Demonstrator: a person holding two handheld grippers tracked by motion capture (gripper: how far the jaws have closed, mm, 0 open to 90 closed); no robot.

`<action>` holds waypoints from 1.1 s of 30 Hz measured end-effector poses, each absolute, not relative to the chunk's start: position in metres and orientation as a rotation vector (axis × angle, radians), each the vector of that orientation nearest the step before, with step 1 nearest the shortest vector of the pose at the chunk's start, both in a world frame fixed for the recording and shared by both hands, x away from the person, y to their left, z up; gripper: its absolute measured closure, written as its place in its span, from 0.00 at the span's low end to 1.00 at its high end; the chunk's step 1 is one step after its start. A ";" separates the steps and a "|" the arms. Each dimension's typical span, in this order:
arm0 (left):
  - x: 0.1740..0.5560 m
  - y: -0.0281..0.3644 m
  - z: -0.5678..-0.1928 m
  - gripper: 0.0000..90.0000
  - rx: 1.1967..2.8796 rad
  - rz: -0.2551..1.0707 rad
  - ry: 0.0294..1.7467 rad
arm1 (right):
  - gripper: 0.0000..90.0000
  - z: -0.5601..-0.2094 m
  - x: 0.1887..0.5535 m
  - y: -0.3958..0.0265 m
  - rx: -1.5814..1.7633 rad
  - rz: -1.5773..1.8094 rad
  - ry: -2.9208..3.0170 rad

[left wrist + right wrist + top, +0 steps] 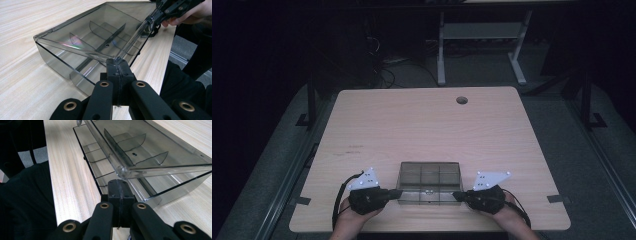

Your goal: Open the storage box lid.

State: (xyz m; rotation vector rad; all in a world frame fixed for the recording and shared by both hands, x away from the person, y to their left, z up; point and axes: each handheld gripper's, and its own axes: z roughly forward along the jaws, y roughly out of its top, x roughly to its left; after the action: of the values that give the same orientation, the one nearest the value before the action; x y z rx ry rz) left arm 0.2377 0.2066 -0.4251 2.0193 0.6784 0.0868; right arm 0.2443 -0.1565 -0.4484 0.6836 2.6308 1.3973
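Observation:
A smoky clear plastic compartment box (430,182) sits near the table's front edge, its inside split by dividers. Its lid (100,32) is tilted up off the base along the near side. My left gripper (398,192) is shut, its closed tips (117,63) right at the lid's near left corner. My right gripper (457,195) is shut too, with its tips (120,183) just under the lid's near right corner (125,171). The right gripper (156,18) also appears far off in the left gripper view, at the lid's other end. Whether the tips pinch the lid or only prop it is unclear.
The pale wooden table (412,125) has a round cable hole (461,100) at the back. A white desk frame (482,45) stands on the dark floor beyond. The table's front edge runs just behind both hands.

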 end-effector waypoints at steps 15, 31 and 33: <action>0.244 0.208 -0.415 1.00 1.991 0.076 0.680 | 1.00 -0.449 0.245 -0.158 0.677 1.398 2.629; 0.250 0.208 -0.404 1.00 1.964 0.109 0.671 | 1.00 -0.449 0.245 -0.156 0.683 1.393 2.628; 0.251 0.208 -0.403 1.00 1.957 0.108 0.673 | 1.00 -0.449 0.245 -0.156 0.683 1.393 2.628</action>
State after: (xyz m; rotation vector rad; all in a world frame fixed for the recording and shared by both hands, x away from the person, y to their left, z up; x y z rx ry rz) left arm 0.2509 0.2078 -0.4027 1.9571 0.6729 0.1079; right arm 0.2445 -0.1563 -0.4488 0.6826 2.6280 1.3932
